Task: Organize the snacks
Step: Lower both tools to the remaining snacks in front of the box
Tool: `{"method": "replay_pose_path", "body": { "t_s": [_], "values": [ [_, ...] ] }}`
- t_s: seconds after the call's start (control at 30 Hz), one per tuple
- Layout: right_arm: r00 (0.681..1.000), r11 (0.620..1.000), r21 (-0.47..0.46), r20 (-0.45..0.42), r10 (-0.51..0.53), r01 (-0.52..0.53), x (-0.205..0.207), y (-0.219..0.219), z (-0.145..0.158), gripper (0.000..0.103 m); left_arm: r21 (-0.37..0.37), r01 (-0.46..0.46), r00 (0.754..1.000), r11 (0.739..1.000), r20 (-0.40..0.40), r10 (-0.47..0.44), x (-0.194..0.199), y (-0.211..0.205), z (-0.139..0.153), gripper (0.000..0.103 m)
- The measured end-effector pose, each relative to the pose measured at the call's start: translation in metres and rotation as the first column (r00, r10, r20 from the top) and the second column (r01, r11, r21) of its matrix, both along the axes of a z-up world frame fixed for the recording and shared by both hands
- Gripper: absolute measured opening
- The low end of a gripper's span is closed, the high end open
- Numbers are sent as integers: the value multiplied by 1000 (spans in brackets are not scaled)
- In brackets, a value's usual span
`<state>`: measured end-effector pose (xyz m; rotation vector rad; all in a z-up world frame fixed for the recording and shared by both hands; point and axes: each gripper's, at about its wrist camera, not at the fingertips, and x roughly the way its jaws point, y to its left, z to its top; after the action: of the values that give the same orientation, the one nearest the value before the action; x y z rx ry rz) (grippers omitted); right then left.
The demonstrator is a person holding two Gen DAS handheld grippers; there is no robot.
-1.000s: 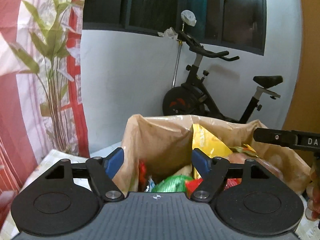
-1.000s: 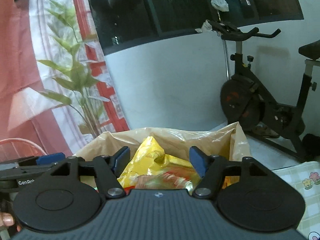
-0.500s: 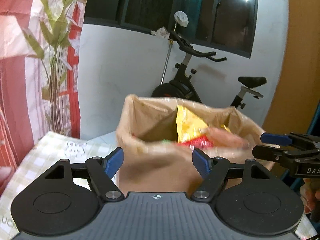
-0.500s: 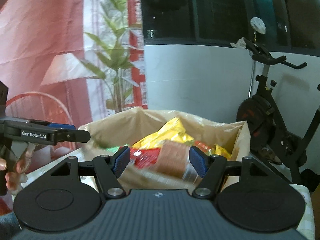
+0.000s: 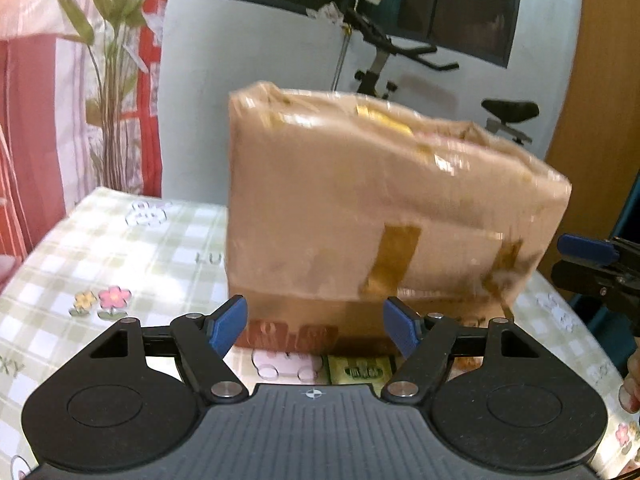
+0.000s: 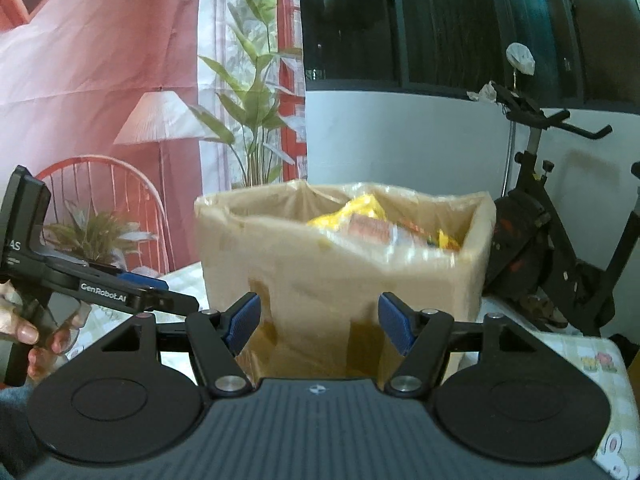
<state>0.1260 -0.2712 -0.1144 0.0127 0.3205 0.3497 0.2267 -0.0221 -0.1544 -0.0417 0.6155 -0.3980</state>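
A cardboard box [image 5: 360, 216] lined with tan plastic and patched with brown tape stands on the checked tablecloth [image 5: 132, 256]. Yellow and red snack packets [image 6: 372, 220] poke above its rim. My left gripper [image 5: 314, 326] is open just in front of the box's lower side, with nothing between its blue pads. My right gripper [image 6: 320, 320] is also open and empty, facing another side of the box [image 6: 340, 272]. Each gripper shows in the other's view: the right gripper [image 5: 588, 256] at the right edge, the left gripper [image 6: 132, 292] at the left, held by a hand [image 6: 36, 332].
A small green packet [image 5: 358, 372] lies on the cloth by the box's base, under my left gripper. An exercise bike [image 6: 560, 232] stands behind the table by the white wall. A printed curtain [image 5: 72, 100] hangs at the left.
Both grippers have drawn back and sunk from over the box's open top to its sides. The box now shows side-on and most of the snacks are hidden behind its wall.
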Motion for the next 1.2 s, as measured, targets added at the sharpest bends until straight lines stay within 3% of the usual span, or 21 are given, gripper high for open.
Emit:
{"method": "replay_pose_path", "body": {
  "t_s": [0.23,0.4,0.67,0.8,0.97,1.2],
  "values": [
    [998,1000,-10,-64,-26,25,-6,-12,-39,68,43,38,999,998,-34,-37,1,-16,-22,76],
    [993,997,-76,-113,-25,16,-4,-16,-70,68,64,44,997,997,-66,-40,6,-23,-37,76],
    [961,996,-88,-271,-53,30,31,-24,-118,48,74,30,995,997,-102,-23,8,-31,-54,76],
    [952,996,-89,-303,-47,21,43,-21,-130,41,83,39,993,996,-111,-30,10,-34,-59,76],
    [947,994,-111,-318,-48,13,47,-16,-138,26,105,65,990,992,-131,-51,15,-47,-66,77],
    [949,997,-76,-312,-50,28,45,-21,-140,24,123,98,984,988,-161,-78,25,-67,-76,77]
  ]
}}
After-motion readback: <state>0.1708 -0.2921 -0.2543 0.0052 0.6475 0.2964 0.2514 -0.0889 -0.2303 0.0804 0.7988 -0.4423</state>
